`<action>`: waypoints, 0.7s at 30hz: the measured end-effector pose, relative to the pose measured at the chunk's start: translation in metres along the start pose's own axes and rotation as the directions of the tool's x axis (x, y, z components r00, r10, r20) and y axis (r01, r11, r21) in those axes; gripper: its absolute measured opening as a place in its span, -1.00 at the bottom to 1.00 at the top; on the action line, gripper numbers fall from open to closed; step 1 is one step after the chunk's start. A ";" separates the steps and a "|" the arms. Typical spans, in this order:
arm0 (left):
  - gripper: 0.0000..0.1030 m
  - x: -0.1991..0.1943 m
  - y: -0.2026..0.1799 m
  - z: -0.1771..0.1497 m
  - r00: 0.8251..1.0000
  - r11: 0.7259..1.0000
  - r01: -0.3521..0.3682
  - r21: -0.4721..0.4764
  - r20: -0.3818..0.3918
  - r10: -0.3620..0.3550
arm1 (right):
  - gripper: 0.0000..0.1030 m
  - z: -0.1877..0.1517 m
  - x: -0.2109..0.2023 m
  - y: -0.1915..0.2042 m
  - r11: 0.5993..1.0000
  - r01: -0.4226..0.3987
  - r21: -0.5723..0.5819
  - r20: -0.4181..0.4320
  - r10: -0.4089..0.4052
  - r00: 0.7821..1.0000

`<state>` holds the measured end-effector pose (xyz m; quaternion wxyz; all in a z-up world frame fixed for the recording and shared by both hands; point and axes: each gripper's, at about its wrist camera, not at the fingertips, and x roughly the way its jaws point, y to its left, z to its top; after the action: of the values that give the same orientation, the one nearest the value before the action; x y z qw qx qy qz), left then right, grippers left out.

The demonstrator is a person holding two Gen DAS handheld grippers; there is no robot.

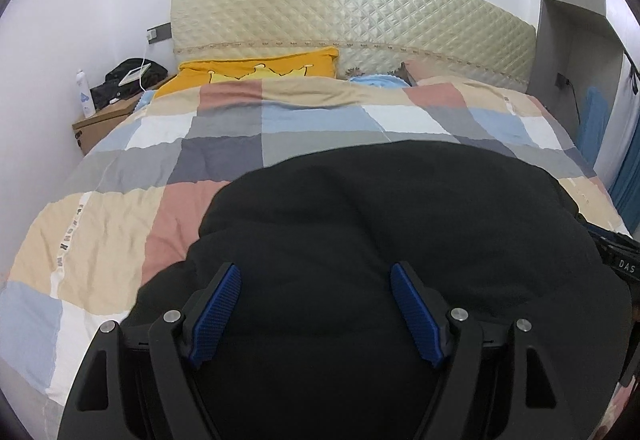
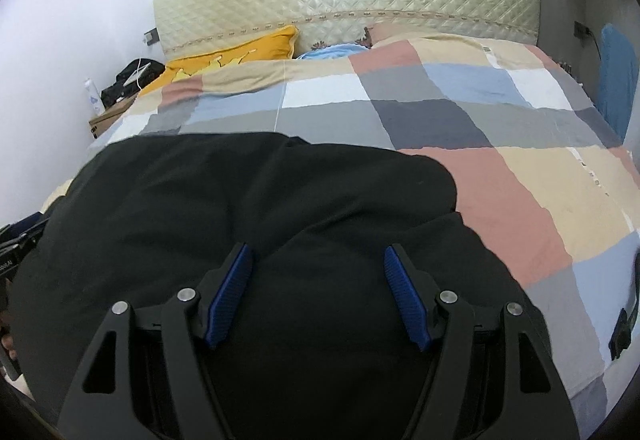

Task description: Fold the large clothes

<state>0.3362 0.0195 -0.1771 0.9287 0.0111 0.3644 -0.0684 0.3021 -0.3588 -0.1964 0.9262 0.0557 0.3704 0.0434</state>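
A large black garment [image 1: 380, 208] lies spread on the checked bedcover [image 1: 224, 144], near the foot of the bed. It also fills the near half of the right wrist view [image 2: 240, 192]. My left gripper [image 1: 316, 276] is open, its blue pads apart, hovering over the garment's near left part. My right gripper [image 2: 318, 258] is open too, over the garment's near right part, close to a fold edge. Neither holds cloth. The right gripper's body shows at the right edge of the left wrist view [image 1: 618, 260].
A quilted cream headboard [image 1: 352, 12] stands at the far end with a yellow pillow [image 1: 260, 68] below it. A wooden nightstand [image 1: 104, 120] with a black bag and a bottle is far left. Blue cloth [image 2: 616, 76] hangs at the right wall.
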 end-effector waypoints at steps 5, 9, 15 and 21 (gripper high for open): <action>0.53 0.002 -0.007 -0.007 1.000 1.000 -0.019 -0.009 0.012 0.020 | 0.36 -0.005 0.009 0.002 1.000 0.014 0.015 0.023 -0.014 1.000; 0.55 0.003 -0.005 -0.009 1.000 1.000 -0.014 -0.019 0.014 0.014 | 0.36 -0.006 0.013 0.004 1.000 0.019 0.015 0.028 -0.020 0.999; 0.55 -0.011 -0.003 -0.006 0.999 0.999 -0.040 -0.025 0.005 0.040 | 0.36 -0.008 -0.005 0.002 0.999 0.029 0.038 0.039 -0.030 0.999; 0.55 -0.070 -0.008 0.000 0.995 0.998 -0.067 -0.014 0.068 0.068 | 0.37 -0.001 -0.061 0.012 0.999 -0.013 0.048 0.116 0.007 0.993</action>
<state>0.2843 0.0197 -0.1289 0.9424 0.0156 0.3322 -0.0353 0.2567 -0.3545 -0.1537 0.9442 0.0825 0.3168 0.0356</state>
